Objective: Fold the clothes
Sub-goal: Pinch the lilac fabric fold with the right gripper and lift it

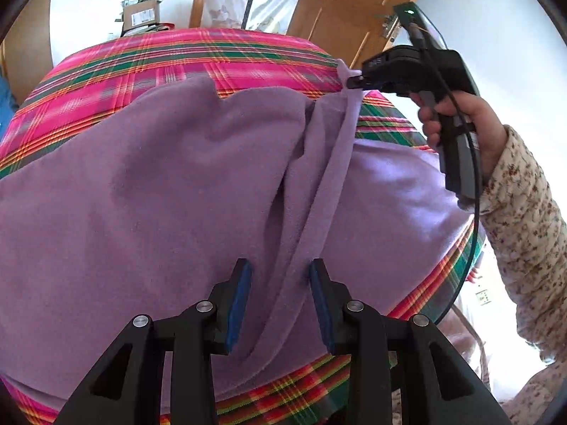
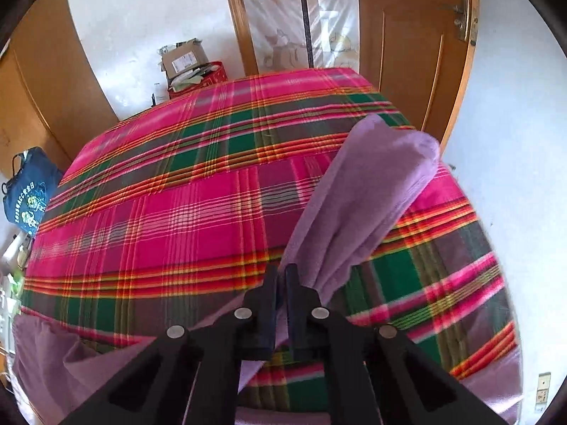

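A purple fleece garment (image 1: 159,194) lies spread over a pink, green and red plaid bed cover (image 1: 159,60). My left gripper (image 1: 280,283) stands open low over it, and a raised fold of the cloth runs between its blue pads (image 1: 241,304). That fold leads up to my right gripper (image 1: 354,81), held by a hand (image 1: 478,131) in a floral sleeve. In the right wrist view, the right gripper (image 2: 281,276) is shut on an edge of the purple garment (image 2: 372,194), which drapes away up and to the right over the plaid cover (image 2: 177,212).
Beyond the bed's far edge sit a cardboard box (image 2: 184,60) and a red container. A blue bag (image 2: 28,194) hangs at the left. A wooden door (image 2: 418,35) stands behind. A black cable (image 1: 475,230) hangs from the right gripper past the bed's right edge.
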The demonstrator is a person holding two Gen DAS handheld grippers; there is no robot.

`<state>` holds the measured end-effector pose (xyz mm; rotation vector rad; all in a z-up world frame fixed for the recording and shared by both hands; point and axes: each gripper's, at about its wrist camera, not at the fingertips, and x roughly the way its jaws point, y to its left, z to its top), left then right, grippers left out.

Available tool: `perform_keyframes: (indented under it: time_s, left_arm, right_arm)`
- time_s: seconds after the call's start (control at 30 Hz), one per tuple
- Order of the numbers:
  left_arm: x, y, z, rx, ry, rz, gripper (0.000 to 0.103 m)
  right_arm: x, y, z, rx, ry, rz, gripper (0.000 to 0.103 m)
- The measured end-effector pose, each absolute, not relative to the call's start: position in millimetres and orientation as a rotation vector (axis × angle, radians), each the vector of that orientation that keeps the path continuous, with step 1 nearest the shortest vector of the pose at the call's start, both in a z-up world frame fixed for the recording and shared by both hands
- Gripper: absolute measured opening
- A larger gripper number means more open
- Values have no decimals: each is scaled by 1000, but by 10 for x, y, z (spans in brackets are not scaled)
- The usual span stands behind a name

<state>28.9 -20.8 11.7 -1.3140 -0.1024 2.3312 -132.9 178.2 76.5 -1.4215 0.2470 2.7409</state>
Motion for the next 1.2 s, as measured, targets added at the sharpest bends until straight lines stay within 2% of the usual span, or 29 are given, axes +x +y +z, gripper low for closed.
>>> perform_keyframes:
  time_s: [0.37, 0.63, 0.8, 1.07, 1.13, 1.2]
  left_arm:
    - [322, -105, 120, -1300, -27, 2370, 36]
    - [312, -69, 104, -1301, -30, 2380, 36]
    - [293, -72, 113, -1304, -42, 2377, 36]
    - [288, -62, 123, -1306, -50, 2383, 36]
    - [287, -50, 123, -1306, -40, 2385, 36]
    - [300, -36, 127, -1301, -29, 2389, 36]
  right_arm:
    - [-957, 2159, 732, -1362, 420, 2701, 4]
    - [-999, 2220, 552, -1384, 471, 2691, 5]
    - [-1083, 2226, 589, -1345, 467, 2733, 26]
    - [-1214, 2186, 586, -1361, 436, 2713, 26]
    - [-1229, 2175, 558, -1372, 441, 2717, 20]
    - [-1212, 2196, 538, -1366, 465, 2717, 8]
